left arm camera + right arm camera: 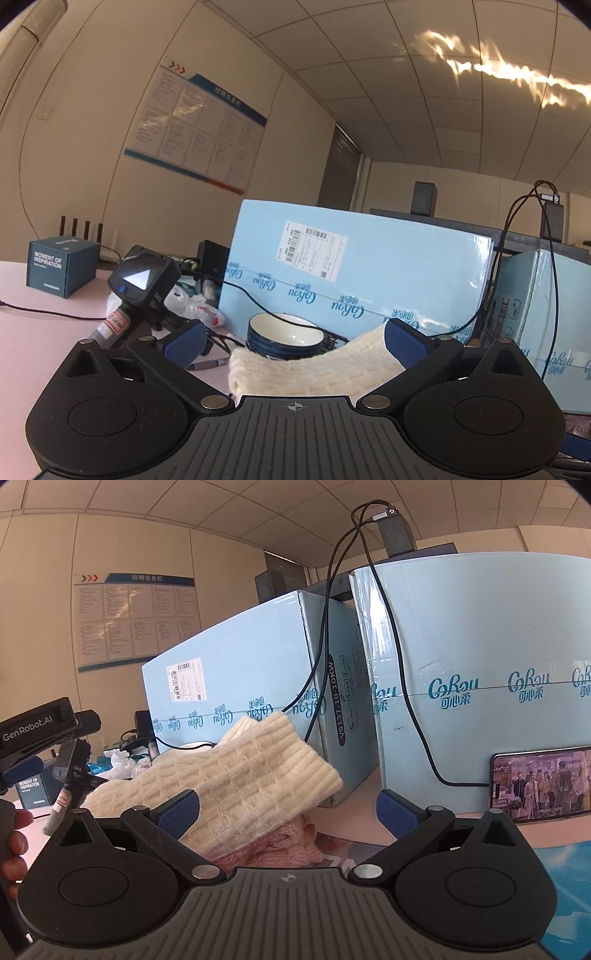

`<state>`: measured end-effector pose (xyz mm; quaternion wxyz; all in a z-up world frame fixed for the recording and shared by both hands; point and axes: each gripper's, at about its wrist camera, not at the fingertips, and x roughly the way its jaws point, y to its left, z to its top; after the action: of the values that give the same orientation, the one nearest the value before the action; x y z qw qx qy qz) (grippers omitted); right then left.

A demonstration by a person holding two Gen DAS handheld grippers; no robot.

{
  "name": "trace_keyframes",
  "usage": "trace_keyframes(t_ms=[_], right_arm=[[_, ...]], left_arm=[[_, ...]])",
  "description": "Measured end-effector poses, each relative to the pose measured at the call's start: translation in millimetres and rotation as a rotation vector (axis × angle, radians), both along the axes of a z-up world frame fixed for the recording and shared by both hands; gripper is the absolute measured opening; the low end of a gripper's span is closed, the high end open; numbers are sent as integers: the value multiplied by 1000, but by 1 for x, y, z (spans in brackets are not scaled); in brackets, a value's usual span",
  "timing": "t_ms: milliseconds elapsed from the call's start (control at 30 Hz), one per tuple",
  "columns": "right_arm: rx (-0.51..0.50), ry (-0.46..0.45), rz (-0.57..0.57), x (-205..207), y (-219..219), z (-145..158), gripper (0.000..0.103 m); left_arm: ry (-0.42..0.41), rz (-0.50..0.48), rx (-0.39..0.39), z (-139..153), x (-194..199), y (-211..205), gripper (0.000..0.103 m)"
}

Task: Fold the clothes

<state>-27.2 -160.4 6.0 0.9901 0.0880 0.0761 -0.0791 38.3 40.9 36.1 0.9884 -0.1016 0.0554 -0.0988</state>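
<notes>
The cream knit [236, 775] was left draped on the pink knit [273, 845], before the blue boxes [236, 664]; both grippers' fingers [177, 812] were spread, released, so nothing was gripped.

The knit [236, 775] is cream with a ribbed and block pattern. Under it lies a pink knit [273, 849] with a cable pattern. The boxes [240, 657] are light blue with darker blue logos and a white label. The bowl [284, 334] is dark blue with stripes outside and white inside. The desk [44, 332] is pale pink. The small box [59, 267] is dark teal with white letters. The tongs [293, 341] are black with blue pads [404, 341].
</notes>
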Motion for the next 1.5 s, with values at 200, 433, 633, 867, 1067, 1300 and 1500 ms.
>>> trace_keyframes(t_ms=[200,433,633,867,1067,1300,1500], right_arm=[[-30,-53,26,-15,-4,-5,103],[-53,-65,65,-20,-6,-4,103],[-15,-52,48,-18,-13,-5,103],[-31,-53,32,-19,-10,-6,103],[-47,-56,36,-19,-8,-5,103],[-40,-56,36,-19,-9,-5,103],[-42,-54,37,-19,-8,-5,103]], left_arm=[[68,173,176,-21,-33,-22,103],[-15,200,238,-28,-59,-40,103],[-19,203,211,-28,-58,-40,103],[-41,175,207,-29,-61,-40,103],[-48,178,199,-29,-62,-39,103],[-43,226,202,-28,-61,-39,103],[-45,288,249,-28,-61,-41,103]])
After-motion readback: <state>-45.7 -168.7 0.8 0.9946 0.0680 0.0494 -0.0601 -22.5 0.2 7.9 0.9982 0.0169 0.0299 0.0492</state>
